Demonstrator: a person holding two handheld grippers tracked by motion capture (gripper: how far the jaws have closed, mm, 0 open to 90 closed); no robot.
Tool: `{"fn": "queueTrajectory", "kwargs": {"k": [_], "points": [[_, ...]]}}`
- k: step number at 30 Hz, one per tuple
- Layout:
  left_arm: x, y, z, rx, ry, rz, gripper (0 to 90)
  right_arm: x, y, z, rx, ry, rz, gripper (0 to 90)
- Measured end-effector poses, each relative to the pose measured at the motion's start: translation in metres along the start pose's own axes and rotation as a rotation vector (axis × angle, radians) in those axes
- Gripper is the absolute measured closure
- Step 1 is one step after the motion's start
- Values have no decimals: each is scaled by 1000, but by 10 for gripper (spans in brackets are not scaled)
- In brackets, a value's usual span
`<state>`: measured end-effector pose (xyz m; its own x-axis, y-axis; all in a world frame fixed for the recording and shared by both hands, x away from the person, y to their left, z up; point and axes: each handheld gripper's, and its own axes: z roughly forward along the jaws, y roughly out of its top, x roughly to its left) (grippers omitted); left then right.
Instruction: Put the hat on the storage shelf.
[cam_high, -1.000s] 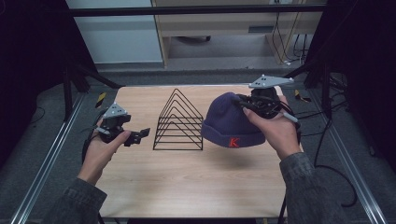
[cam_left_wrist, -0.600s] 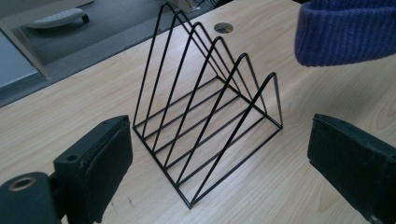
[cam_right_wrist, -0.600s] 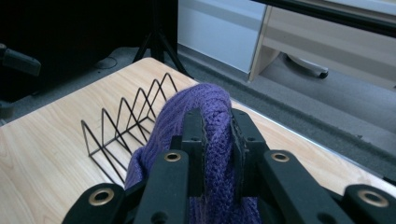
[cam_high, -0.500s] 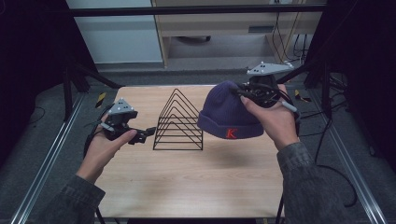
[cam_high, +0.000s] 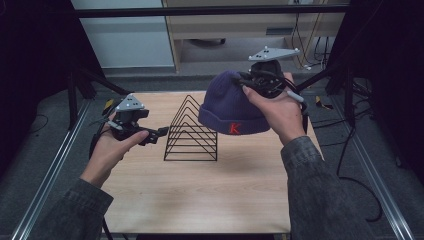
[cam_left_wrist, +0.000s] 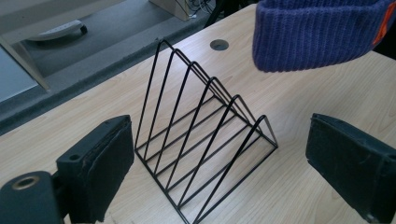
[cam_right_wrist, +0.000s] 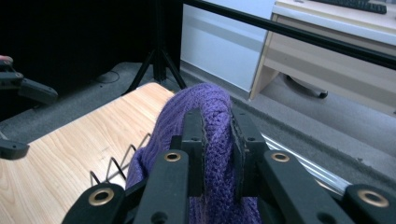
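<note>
A purple knit beanie (cam_high: 230, 107) with a red K on its cuff hangs above the table, just right of a black wire rack (cam_high: 192, 132). My right gripper (cam_high: 250, 82) is shut on the crown of the beanie (cam_right_wrist: 212, 121). The beanie's cuff (cam_left_wrist: 317, 32) hovers over the far side of the wire rack (cam_left_wrist: 205, 135). My left gripper (cam_high: 162, 132) stands open at the rack's left side, low over the table, and its pads (cam_left_wrist: 109, 163) frame the rack without touching it.
The light wooden table (cam_high: 210, 195) has a small round hole (cam_left_wrist: 219, 45) beyond the rack. A desk and white cabinet stand behind the table. Dark frame poles and cables run along both sides.
My right gripper has lifted the beanie off the table and carried it left toward the rack. The left gripper has stayed open beside the rack, shifting slightly nearer.
</note>
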<state>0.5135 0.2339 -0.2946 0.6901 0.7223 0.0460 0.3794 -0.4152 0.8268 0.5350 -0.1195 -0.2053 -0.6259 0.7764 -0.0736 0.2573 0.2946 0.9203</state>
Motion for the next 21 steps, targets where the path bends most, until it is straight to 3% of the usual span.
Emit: {"fn": "queueTrajectory", "kwargs": {"k": [11, 21], "points": [[-1, 10, -2, -13, -20, 18, 98, 18, 26, 11, -37, 28, -21, 781], [-3, 18, 9, -9, -55, 33, 109, 32, 35, 26, -48, 61, -23, 780]]}}
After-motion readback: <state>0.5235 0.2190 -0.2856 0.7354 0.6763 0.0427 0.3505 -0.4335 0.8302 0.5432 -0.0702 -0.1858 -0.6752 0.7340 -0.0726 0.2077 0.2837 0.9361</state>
